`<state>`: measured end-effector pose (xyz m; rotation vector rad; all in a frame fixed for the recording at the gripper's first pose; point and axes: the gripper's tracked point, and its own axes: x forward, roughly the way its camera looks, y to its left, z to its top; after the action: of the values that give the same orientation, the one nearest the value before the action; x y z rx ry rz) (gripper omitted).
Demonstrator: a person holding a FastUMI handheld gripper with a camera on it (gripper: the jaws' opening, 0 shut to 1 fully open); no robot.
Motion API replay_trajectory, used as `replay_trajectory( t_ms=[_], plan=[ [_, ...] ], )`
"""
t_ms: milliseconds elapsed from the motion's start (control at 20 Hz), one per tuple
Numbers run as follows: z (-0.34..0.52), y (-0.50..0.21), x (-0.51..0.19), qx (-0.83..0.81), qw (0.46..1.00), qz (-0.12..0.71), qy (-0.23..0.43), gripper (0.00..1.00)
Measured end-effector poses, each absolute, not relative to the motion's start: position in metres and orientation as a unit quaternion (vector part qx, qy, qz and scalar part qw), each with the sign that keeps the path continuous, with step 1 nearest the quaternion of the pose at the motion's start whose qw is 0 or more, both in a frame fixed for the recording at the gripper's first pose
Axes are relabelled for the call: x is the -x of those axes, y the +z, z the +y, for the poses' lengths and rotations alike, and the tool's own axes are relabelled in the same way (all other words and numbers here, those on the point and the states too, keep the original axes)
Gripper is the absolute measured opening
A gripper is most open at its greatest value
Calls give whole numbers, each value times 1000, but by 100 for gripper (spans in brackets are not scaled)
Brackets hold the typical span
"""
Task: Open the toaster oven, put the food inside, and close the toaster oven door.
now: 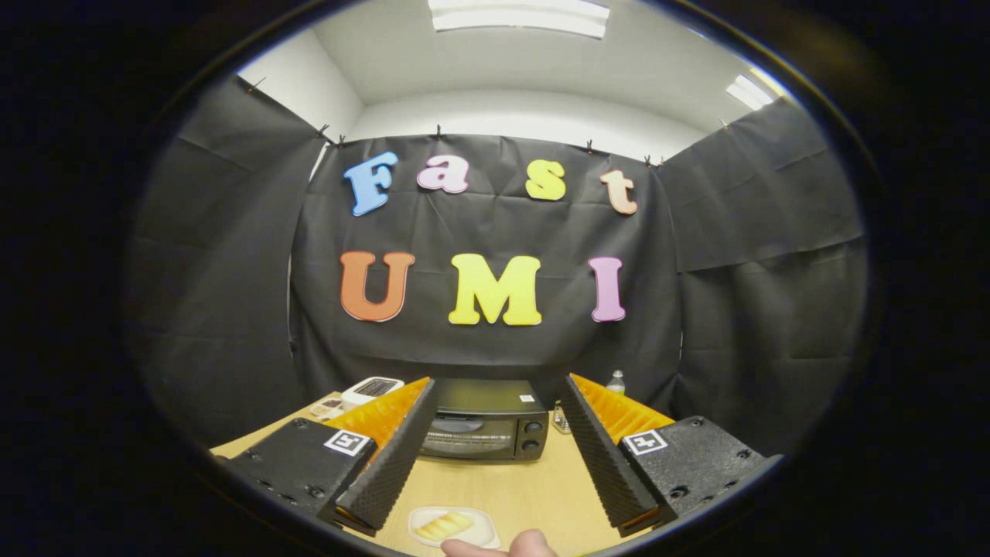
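A black toaster oven [485, 420] stands at the back of the wooden table [534, 495], its glass door shut and two knobs on its right side. It lies beyond my fingers, framed between them. A white plate [478, 535] with pale yellow food [443, 526] rests on the table near me, low between the fingers. My gripper [495, 391] is open, held above the table with nothing between its fingers. A person's fingertip [503, 547] shows beside the plate.
A white device with a dark top [372, 390] and a small dish [328, 406] sit left of the oven. A clear bottle [616, 381] and a small glass item [561, 420] stand to the oven's right. Black cloth walls close the booth on three sides.
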<state>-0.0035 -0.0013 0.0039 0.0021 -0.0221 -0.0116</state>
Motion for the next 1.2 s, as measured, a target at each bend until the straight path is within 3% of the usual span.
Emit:
replay_trajectory(
  t_ms=[700,1200],
  plan=[
    [2,-6,-29,-16,1000,-6,-6,100],
    [34,-24,-155,-21,1000,11,18,100]
  ],
)
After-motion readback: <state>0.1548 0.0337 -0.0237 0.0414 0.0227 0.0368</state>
